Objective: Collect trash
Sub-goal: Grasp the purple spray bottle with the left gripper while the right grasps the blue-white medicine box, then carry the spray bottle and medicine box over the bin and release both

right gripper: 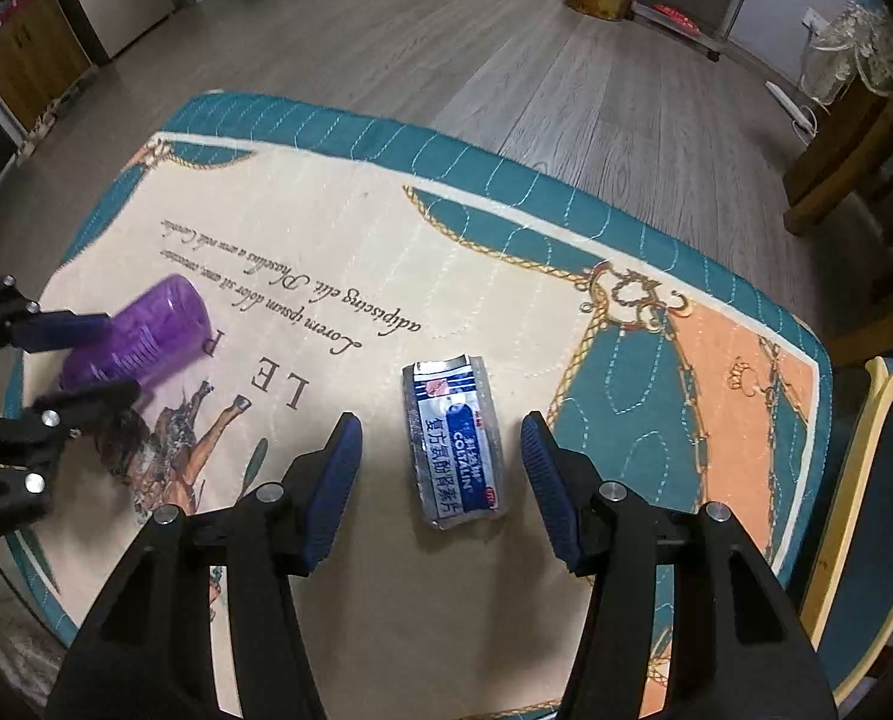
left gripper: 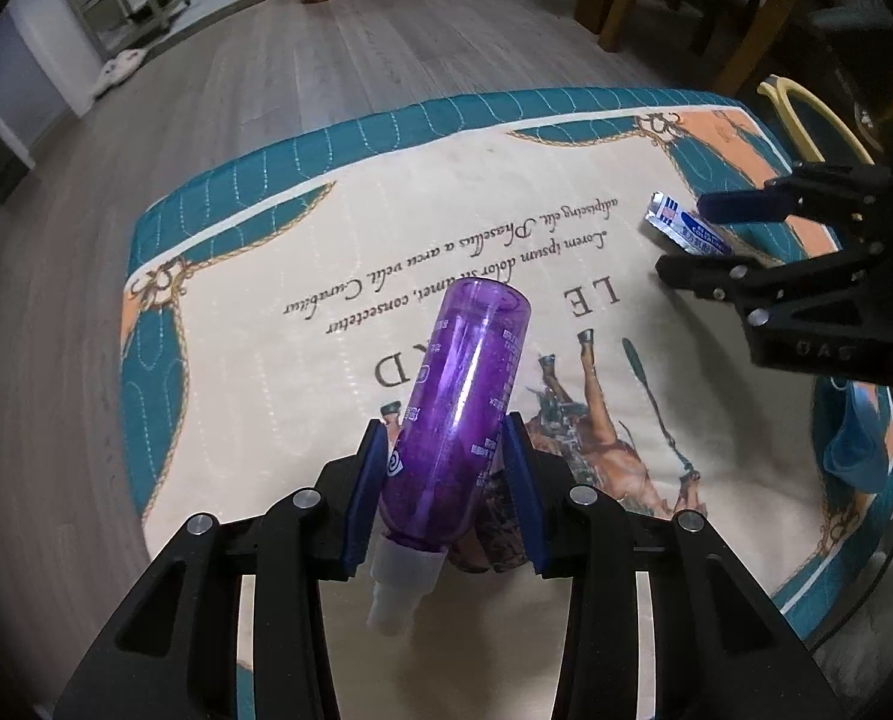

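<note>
1. The bench cloth (right gripper: 386,252) covers the bench and carries the largest writing: "LE", a partly hidden word ending in "D", and script reading "Lorem ipsum dolor sit amet, consectetur adipiscing elit. Phasellus a arcu velit. Curabitur"
2. The purple bottle (left gripper: 464,408) is clamped in the left claw (left gripper: 446,468), base pointing away, pale cap nearest the camera. It looks lifted clear of the cloth, though I cannot be sure. The smooth round body could twist or slide out if the grip slackens; its white print is too small to read
3. The foil sachet (right gripper: 455,444) lies flat on the cloth between the fingers of the released right claw (right gripper: 440,468), untouched. It reads "COLTALIN" with Chinese characters. Thin and flat, it may buckle, skid, or escape a closing pinch
</note>
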The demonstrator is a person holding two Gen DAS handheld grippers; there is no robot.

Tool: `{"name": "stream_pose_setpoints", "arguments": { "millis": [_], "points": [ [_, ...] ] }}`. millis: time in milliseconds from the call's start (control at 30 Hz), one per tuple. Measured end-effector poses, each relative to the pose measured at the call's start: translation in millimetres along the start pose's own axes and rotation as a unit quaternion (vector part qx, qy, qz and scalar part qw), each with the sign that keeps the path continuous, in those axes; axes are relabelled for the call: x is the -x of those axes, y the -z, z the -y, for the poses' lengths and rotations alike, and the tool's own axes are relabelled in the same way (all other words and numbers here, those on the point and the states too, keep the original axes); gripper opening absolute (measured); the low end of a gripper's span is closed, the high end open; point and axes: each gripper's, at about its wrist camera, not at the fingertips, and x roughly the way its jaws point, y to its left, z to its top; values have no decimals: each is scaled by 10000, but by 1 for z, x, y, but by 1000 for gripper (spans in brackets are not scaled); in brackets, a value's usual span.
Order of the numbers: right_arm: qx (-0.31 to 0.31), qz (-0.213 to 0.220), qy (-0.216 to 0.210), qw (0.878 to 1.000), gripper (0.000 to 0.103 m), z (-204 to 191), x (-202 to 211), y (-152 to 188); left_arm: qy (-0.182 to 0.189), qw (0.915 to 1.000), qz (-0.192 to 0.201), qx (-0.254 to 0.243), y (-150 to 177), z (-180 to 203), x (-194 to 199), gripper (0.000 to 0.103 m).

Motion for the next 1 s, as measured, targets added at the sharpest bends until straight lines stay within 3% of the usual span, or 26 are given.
{"name": "stream_pose_setpoints", "arguments": {
  "millis": [133, 233, 467, 1000],
  "points": [
    [41, 18, 40, 10000, 46, -3, 0, 0, 13, 10000, 16, 23, -1, 0, 1, 41],
    [76, 21, 63, 9999, 31, -2, 1, 0, 11, 10000, 8, 28, -1, 0, 1, 41],
    [14, 98, -5, 10000, 31, 5, 16, 0, 4, 10000, 70, 34, -3, 5, 3, 39],
    [-364, 512, 101, 9980, 30, 36, 71, 1, 179, 9963, 841, 12, -16, 23, 53, 33]
  ]
}}
